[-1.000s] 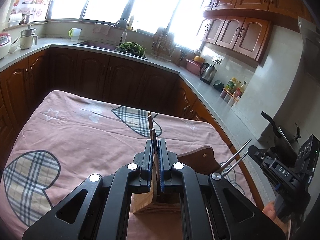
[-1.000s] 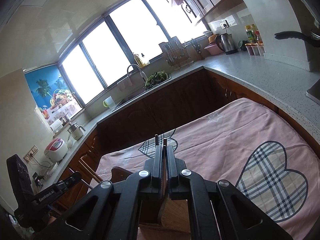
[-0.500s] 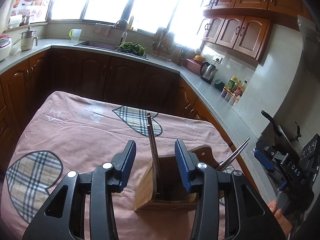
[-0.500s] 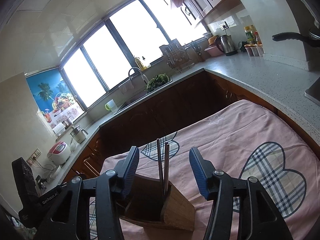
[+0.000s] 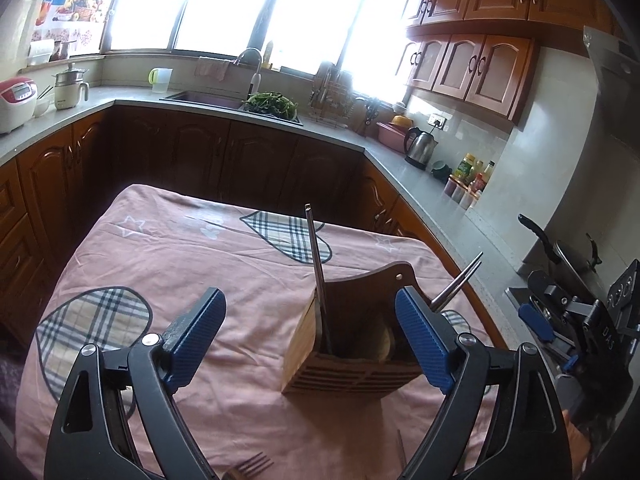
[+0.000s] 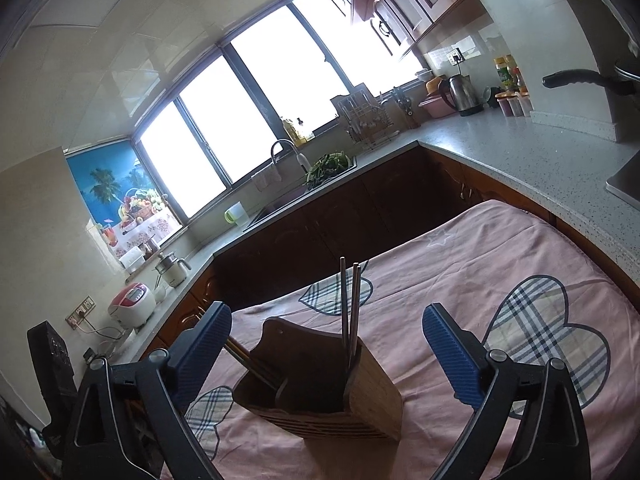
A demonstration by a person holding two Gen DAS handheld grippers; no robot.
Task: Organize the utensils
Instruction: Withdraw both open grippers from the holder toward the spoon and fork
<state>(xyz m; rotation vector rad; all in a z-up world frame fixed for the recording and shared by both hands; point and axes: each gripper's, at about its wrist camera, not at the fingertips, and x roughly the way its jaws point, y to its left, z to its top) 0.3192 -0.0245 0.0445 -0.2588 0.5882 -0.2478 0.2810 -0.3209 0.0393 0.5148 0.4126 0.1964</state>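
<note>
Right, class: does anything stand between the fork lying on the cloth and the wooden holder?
Nothing visible does. Only bare pink cloth lies between the fork and the slatted front wall of the holder.

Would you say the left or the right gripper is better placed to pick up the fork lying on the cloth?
Probably left: the fork lies just below the left gripper, whose empty jaws are opening. No fork shows in the right wrist view.
</note>
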